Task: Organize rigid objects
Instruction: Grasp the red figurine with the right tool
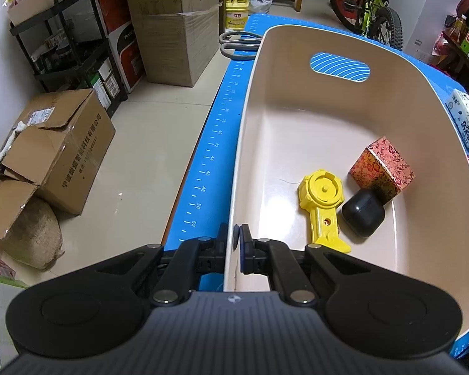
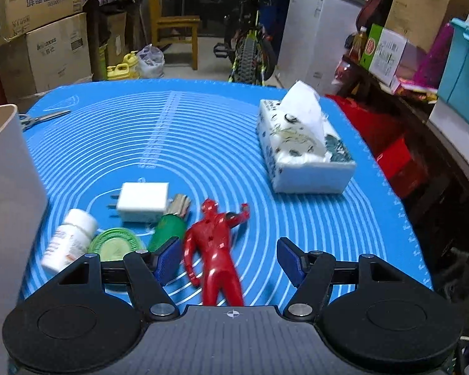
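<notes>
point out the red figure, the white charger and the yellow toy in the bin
red figure [image 2: 214,243], right wrist view, on its torso
white charger [image 2: 142,201], right wrist view, on its top face
yellow toy [image 1: 320,192], left wrist view, on its round head

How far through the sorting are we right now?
Done: yellow toy, black case and patterned box lie in the bin. In hand: left gripper clamps the bin's rim; right gripper open over the red figure. Left: figure, pill bottle, charger, green lid, green tool.
</notes>
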A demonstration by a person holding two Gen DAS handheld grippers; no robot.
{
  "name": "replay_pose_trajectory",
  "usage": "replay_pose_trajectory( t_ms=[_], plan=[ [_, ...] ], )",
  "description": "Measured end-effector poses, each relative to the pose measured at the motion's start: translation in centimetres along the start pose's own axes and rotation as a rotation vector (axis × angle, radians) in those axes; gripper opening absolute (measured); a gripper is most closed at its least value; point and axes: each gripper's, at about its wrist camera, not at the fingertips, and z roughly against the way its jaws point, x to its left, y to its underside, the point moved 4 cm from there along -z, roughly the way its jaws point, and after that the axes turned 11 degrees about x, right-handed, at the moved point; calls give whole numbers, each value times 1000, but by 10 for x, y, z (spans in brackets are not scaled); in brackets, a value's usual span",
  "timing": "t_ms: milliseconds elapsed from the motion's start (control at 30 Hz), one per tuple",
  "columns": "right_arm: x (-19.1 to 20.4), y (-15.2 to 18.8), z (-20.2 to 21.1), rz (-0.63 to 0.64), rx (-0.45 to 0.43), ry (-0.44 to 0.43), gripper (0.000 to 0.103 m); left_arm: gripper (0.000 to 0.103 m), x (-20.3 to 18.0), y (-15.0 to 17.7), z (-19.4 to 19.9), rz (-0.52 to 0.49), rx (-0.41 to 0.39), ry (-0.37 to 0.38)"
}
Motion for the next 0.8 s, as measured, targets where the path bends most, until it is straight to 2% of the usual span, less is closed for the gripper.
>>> replay_pose_trajectory(
  t_ms=[133, 433, 500, 600, 800],
  plan=[
    [-9, 0, -13, -10, 17, -20, 69, 9, 0, 0, 0, -2, 1, -7],
    [-12, 0, -28, -34, 4, -125, 68, 10, 0, -1, -1, 8, 4, -14],
    [-12, 1, -28, -49, 5, -163, 61, 10, 0, -1, -1, 11, 5, -15],
    [-9, 1, -27, -58, 11, -227, 36, 10, -2, -2, 0, 7, 4, -28],
    [-5, 3, -24, -56, 8, -210, 34, 10, -3, -1, 0, 11, 3, -25]
  ],
)
